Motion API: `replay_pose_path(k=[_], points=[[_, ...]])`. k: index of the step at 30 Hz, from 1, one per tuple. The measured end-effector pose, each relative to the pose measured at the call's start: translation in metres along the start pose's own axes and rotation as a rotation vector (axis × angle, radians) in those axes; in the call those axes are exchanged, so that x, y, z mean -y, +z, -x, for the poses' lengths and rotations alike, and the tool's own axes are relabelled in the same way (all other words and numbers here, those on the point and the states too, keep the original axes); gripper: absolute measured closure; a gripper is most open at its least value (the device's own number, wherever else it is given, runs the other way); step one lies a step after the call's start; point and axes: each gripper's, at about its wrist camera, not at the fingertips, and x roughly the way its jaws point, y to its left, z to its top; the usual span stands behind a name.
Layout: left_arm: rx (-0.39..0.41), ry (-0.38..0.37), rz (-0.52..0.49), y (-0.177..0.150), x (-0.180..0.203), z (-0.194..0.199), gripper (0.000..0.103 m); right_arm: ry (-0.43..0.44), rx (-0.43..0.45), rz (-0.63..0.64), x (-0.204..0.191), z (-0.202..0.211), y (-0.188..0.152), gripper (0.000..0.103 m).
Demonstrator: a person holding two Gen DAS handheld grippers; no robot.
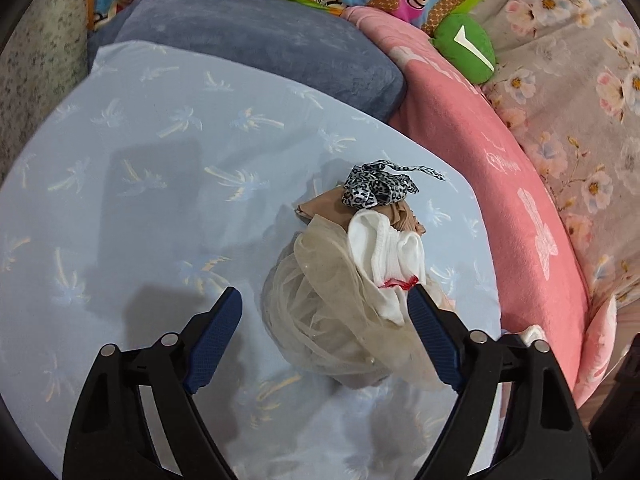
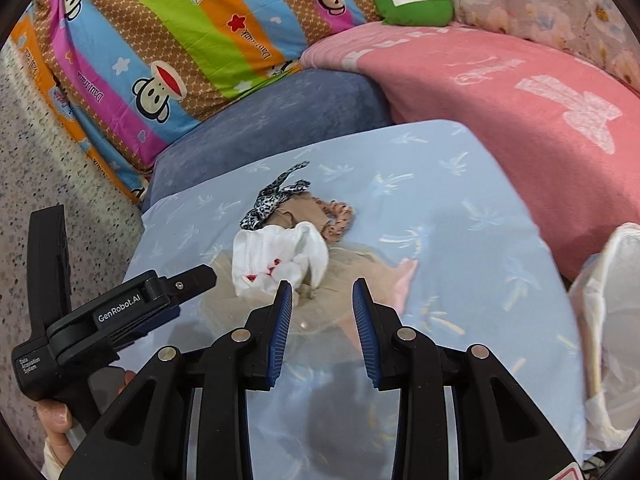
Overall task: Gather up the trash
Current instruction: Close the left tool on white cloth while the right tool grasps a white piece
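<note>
Evidently soft and light, the rag pile [image 1: 344,280] on the pale blue sheet [image 1: 140,160] should pinch best at its gauzy bulk, straddled by the spread-open left gripper [image 1: 324,300], while only the right gripper [image 2: 322,284], part-open and empty, sees the white bag [image 2: 612,320] beside the sheet.

- Left gripper [image 1: 325,300]: jaws spread wide, blue ribbed pads [image 1: 216,340] facing inward, pointing steeply down. Pads press on nothing; the right-hand fingertip sits at the edge of some cloth, contact unclear.
- Same left gripper seen side-on in the right wrist view [image 2: 188,278], black body tilted down, at the lower left.
- Left hand [image 2: 60,412]: fingers wrapped round that gripper's handle at the bottom left edge; only part shows.
- Right gripper [image 2: 322,286]: jaws partly parted, a narrow gap between the blue pads, nothing gripped, angled down.
</note>
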Motion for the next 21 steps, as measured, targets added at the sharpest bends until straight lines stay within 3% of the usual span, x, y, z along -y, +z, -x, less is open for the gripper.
replay_pose_path(k=[6,10,13,15,17,21], points=[[-0.071,-0.071,0.033,0.002,-0.008,-0.019,0.041,0.022,-0.046,-0.012,-0.009,-0.036,0.003,0.071],[-0.093,-0.108,0.044,0.0,-0.011,-0.023,0.06,0.037,-0.069,-0.024,-0.012,-0.052,0.001,0.073],[-0.107,-0.138,0.046,-0.002,-0.012,-0.023,0.078,0.045,-0.083,-0.021,-0.016,-0.058,0.001,0.084],[-0.114,-0.149,0.039,-0.002,-0.011,-0.024,0.086,0.043,-0.09,-0.021,-0.017,-0.062,0.0,0.097],[-0.111,-0.151,0.026,-0.002,-0.009,-0.022,0.094,0.04,-0.088,-0.029,-0.016,-0.06,-0.002,0.099],[-0.089,-0.156,0.007,0.0,-0.002,-0.011,0.099,0.043,-0.047,-0.035,-0.013,-0.042,0.002,0.1]])
